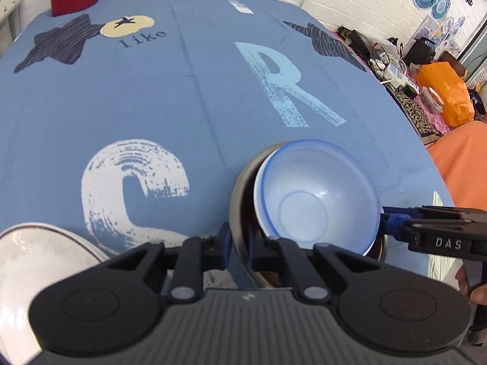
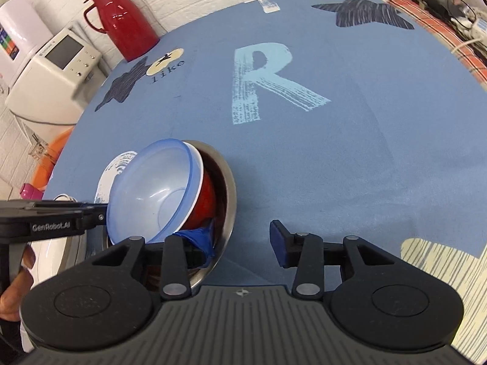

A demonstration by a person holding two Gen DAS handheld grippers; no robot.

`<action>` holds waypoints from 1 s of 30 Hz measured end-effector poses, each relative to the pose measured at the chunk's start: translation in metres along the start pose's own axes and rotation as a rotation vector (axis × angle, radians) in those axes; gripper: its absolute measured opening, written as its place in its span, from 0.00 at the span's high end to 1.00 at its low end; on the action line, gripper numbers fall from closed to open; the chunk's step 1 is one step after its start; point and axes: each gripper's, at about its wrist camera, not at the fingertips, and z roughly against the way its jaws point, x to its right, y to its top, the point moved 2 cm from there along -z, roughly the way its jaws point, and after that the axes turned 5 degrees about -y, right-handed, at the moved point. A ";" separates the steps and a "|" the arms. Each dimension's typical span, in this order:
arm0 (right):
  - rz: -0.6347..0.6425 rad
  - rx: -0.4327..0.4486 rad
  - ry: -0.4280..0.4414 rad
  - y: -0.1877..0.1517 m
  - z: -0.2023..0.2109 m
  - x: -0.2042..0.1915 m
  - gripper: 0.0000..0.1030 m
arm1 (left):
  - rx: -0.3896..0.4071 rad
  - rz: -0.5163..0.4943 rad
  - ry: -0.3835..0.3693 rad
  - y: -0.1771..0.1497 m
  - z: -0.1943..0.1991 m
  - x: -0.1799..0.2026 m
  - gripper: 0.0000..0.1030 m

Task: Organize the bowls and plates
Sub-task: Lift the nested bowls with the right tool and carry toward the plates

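Left tongs (image 1: 239, 243) are pinching the steel bowl (image 2: 228, 188) rim, steadying it, while right tongs (image 2: 240, 240), gaping wide, are straddling that rim beside the tilted blue bowl (image 1: 316, 194).

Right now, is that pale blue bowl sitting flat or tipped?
Tipped. The blue bowl leans on its side inside the steel bowl, its opening facing sideways, a red bowl nested behind it.

Pale blue bowl (image 1: 316, 194) — red bowl (image 2: 205, 203) — steel bowl (image 2: 228, 194), blue lettered cloth (image 1: 194, 91).
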 end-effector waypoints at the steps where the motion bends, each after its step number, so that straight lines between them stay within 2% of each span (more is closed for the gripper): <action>1: 0.006 -0.005 0.003 0.000 0.000 -0.001 0.77 | 0.003 0.009 -0.006 0.001 0.000 -0.002 1.00; 13: 0.029 0.003 0.018 0.004 0.001 -0.012 0.82 | 0.021 0.011 0.003 0.004 0.006 -0.006 1.00; 16: 0.025 0.001 0.071 0.008 0.007 -0.018 0.81 | 0.039 0.012 0.016 0.008 0.009 -0.007 1.00; 19: 0.085 0.010 0.016 0.010 0.002 -0.026 0.81 | 0.045 0.032 -0.012 0.011 0.011 -0.009 1.00; 22: 0.017 -0.023 0.086 0.008 -0.007 -0.020 0.81 | 0.022 0.041 0.001 0.008 0.005 -0.014 1.00; 27: -0.016 -0.066 0.075 0.005 -0.015 -0.019 0.78 | 0.025 0.039 -0.022 0.005 0.006 -0.018 1.00; 30: 0.064 -0.029 0.018 0.011 -0.011 -0.024 0.76 | 0.012 0.021 -0.028 0.005 0.006 -0.017 0.96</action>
